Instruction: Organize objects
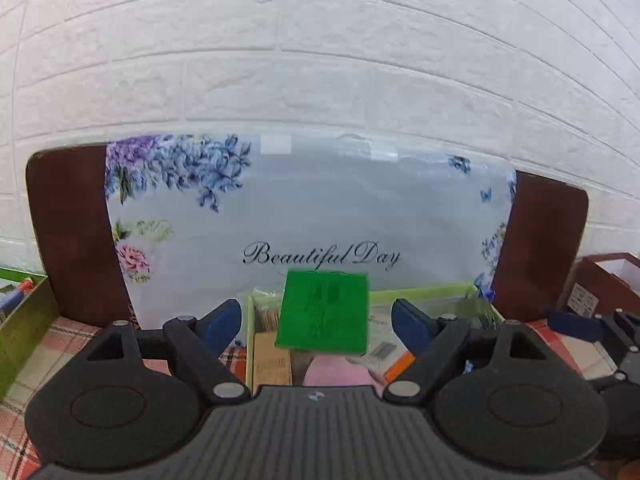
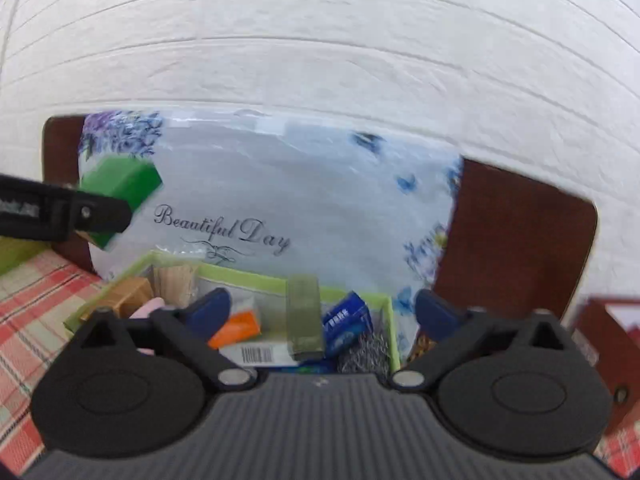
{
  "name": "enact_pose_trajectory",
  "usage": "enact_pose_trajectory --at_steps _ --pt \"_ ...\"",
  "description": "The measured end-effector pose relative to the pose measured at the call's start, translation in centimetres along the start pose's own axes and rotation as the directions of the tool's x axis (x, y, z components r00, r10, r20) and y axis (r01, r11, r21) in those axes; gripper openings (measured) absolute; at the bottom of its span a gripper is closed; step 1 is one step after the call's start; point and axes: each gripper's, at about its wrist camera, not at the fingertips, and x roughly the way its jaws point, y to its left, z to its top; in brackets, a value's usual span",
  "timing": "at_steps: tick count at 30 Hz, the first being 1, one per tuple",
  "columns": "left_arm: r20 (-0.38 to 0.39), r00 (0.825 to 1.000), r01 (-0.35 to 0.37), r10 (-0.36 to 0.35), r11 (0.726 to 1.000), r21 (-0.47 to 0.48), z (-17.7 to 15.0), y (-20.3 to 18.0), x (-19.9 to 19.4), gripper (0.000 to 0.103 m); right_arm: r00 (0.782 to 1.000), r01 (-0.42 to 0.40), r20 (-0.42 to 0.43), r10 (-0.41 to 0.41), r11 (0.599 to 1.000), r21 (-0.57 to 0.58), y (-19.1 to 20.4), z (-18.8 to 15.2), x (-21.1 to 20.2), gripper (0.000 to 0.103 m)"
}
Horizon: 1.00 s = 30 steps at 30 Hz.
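Observation:
A green flat packet (image 1: 324,310) hangs in the air between the blue pads of my left gripper (image 1: 316,320), whose jaws stand wide apart, not touching it. It is above a light green box (image 1: 432,292) full of small items. In the right wrist view the same green packet (image 2: 120,188) shows by the left gripper's black finger (image 2: 92,212). My right gripper (image 2: 320,312) is open over the green box (image 2: 240,278), with a blurred olive piece (image 2: 305,312) in the air between its pads.
A floral "Beautiful Day" bag (image 1: 320,216) leans on a brown board (image 1: 72,232) against the white brick wall. A green box (image 1: 20,320) stands at left, a brown box (image 1: 600,284) at right. The tablecloth (image 2: 32,292) is red plaid.

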Motion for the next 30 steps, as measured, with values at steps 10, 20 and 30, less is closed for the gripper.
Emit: enact_pose_trajectory --at_steps 10,20,30 --pt "-0.104 0.993 -0.062 0.056 0.997 -0.051 -4.9 3.2 0.5 0.086 0.942 -0.247 -0.242 0.233 0.968 -0.029 4.0 -10.9 -2.6 0.062" --pt "-0.09 0.995 -0.058 0.053 0.997 -0.054 -5.8 3.9 -2.9 0.086 0.964 -0.245 -0.112 0.24 0.969 -0.025 2.7 -6.2 -4.3 0.018" --pt "-0.106 0.984 -0.147 0.145 0.989 -0.018 -6.0 3.2 -5.8 0.096 0.981 -0.143 0.148 0.122 0.98 0.138 0.5 0.8 -2.5 0.103"
